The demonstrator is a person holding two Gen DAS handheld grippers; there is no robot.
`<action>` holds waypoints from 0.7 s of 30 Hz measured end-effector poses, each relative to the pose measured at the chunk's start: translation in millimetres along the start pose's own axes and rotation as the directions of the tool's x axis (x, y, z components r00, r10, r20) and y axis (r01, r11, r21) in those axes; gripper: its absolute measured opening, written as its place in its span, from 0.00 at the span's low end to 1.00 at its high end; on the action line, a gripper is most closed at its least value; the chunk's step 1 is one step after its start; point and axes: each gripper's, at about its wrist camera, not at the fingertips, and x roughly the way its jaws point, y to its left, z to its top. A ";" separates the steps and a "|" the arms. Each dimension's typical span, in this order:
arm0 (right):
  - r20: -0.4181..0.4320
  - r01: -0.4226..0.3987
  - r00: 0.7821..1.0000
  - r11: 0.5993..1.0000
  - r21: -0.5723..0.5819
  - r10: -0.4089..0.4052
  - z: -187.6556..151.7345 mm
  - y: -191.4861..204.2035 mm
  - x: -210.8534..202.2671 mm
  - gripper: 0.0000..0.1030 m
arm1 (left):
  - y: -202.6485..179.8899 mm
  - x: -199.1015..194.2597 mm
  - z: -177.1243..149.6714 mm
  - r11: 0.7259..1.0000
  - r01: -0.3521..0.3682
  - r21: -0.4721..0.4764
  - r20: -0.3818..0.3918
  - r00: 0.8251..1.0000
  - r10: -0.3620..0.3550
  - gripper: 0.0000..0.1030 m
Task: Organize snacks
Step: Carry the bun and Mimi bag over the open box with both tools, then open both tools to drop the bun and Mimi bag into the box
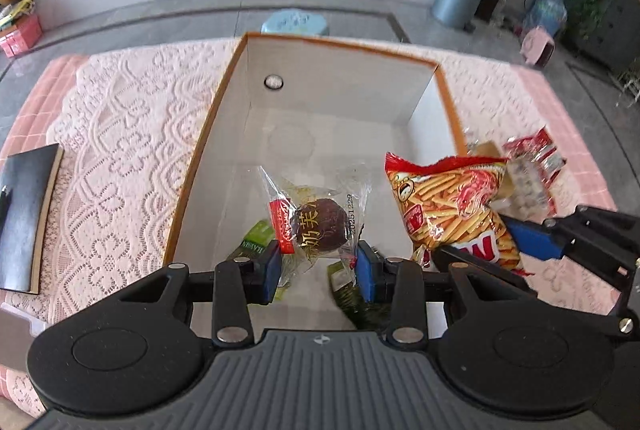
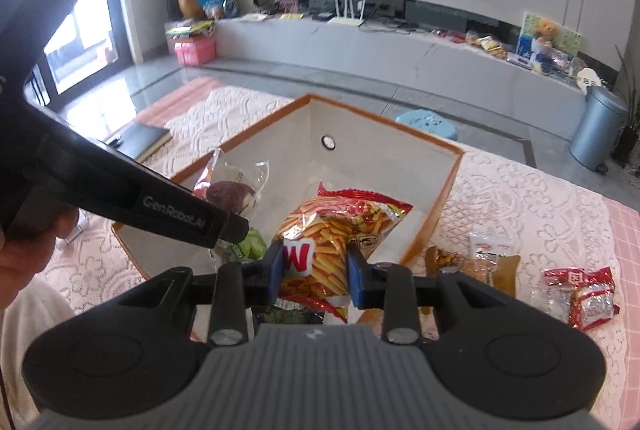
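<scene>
— Snacks going in two at a time: left gripper point(image 1: 317, 266) pinching the clear-wrapped brown pastry point(image 1: 320, 224) by its lower wrapper, blue pads closed to the width of the film, holding it up over the near end of the box point(image 1: 340, 43).

— And right gripper point(image 2: 315, 266)?

— Clamping the red bag of shrimp sticks point(image 2: 340, 226) near its bottom edge, pads pressed against both sides, hanging it just inside the box's right wall.

— Already sitting in the box?

— Looking like green packets point(image 1: 256, 244) lying on the floor at the near end, partly hidden behind the pads; hard to count. Otherwise showing mostly bare white bottom toward the far wall.

— Waiting outside?

— Lying on the pink lace cloth point(image 2: 520, 189) to the right of the box: a small white-and-red pouch point(image 2: 490, 244), a brownish packet point(image 2: 448, 258) touching it, and red-and-silver wrapped pieces point(image 2: 588, 300) a little farther out.

— Judging progress, then?

— Probably sitting near the middle: some packed, two hovering and not yet released, a handful left on the cloth. Needing both dropped before reaching for the rest.
</scene>
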 end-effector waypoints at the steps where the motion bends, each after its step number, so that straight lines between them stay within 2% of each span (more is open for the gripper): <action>1: -0.012 -0.004 1.000 1.000 -0.007 0.004 1.3 0.4 5.3 0.29 | 1.3 3.7 0.4 1.000 -0.005 0.011 -0.007 1.000 0.006 0.42; 5: -0.060 -0.012 0.998 1.000 -0.029 0.010 6.1 1.8 26.0 0.29 | 0.0 18.1 4.4 0.998 -0.025 0.066 -0.033 0.999 0.027 0.42; 14: -0.148 -0.018 0.989 0.997 -0.077 0.007 8.1 4.9 59.5 0.30 | -0.2 46.6 11.4 0.994 -0.014 0.112 -0.092 0.995 0.025 0.42; 21: -0.224 -0.006 0.974 0.997 -0.079 -0.012 6.7 1.4 80.0 0.30 | -2.9 60.8 8.6 0.988 -0.036 0.152 -0.118 0.991 0.055 0.42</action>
